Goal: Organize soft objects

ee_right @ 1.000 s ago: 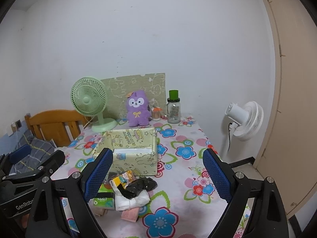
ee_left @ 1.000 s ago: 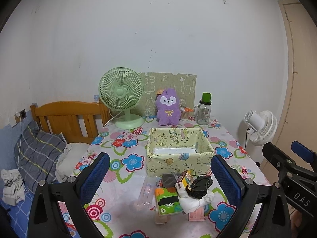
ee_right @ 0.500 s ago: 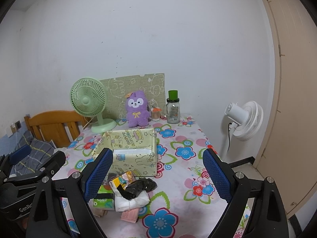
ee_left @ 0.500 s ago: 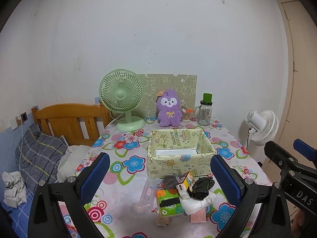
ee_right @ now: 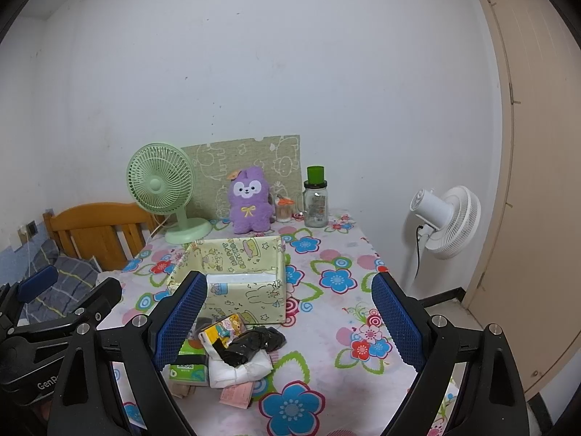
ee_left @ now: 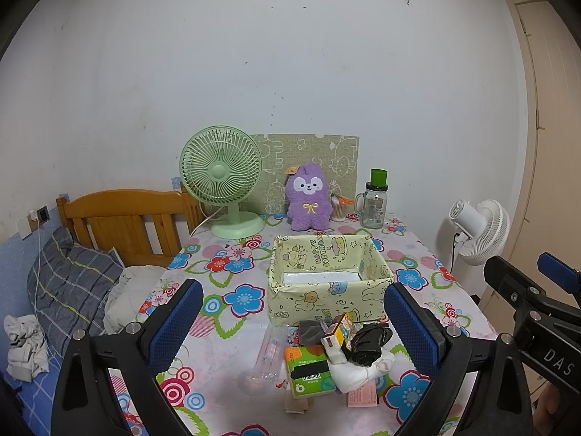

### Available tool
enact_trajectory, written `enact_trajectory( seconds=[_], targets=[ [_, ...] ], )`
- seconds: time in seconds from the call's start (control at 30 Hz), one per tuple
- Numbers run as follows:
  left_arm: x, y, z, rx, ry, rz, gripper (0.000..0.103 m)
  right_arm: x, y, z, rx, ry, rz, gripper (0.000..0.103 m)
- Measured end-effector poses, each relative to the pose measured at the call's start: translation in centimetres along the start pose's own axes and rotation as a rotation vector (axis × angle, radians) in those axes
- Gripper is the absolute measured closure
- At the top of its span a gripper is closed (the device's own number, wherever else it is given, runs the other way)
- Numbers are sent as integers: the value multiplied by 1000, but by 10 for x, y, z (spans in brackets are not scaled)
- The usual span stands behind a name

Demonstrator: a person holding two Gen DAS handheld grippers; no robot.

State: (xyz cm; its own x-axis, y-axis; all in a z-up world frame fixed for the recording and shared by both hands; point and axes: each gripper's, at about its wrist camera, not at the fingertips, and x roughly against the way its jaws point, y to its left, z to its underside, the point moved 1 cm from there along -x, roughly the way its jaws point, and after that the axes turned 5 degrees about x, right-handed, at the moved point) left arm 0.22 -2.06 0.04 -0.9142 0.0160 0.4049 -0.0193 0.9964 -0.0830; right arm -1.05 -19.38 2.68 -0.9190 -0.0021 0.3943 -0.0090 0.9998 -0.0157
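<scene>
A pile of soft things lies on the floral table in front of a pale yellow box [ee_left: 328,279]: a green tissue pack [ee_left: 308,372], a white bundle [ee_left: 357,368], a black bundle [ee_left: 366,341], a yellow snack packet [ee_left: 343,327] and a grey cloth [ee_left: 308,330]. The box [ee_right: 236,276] holds a white sheet at its bottom. My left gripper [ee_left: 290,330] is open and empty, held above the pile. My right gripper [ee_right: 287,323] is open and empty, with the pile [ee_right: 239,352] toward its left finger. A purple plush [ee_left: 308,200] stands at the back.
A green desk fan [ee_left: 221,181], a patterned board [ee_left: 312,163] and a glass jar with a green lid [ee_left: 374,203] stand along the wall. A white floor fan [ee_right: 446,221] stands right of the table. A wooden bed frame [ee_left: 123,218] and bedding are on the left. A door [ee_right: 526,163] is at right.
Both grippers have risen and drawn back slightly, so the table and pile sit a little lower and farther in both views. Both stay open and empty.
</scene>
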Motion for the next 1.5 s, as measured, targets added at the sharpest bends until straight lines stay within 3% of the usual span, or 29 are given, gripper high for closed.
enact_trajectory(
  seconds=[0.8, 1.1, 1.5],
  targets=[
    [-15, -2, 0, -4, 29, -16, 5, -12, -2, -1, -5, 24, -19, 9],
    [-47, 3, 7, 18, 73, -21, 7, -46, 2, 5, -3, 77, -42, 9],
    [-103, 4, 32, -2, 190, -20, 9, -104, 8, 22, -21, 157, -66, 9]
  ],
)
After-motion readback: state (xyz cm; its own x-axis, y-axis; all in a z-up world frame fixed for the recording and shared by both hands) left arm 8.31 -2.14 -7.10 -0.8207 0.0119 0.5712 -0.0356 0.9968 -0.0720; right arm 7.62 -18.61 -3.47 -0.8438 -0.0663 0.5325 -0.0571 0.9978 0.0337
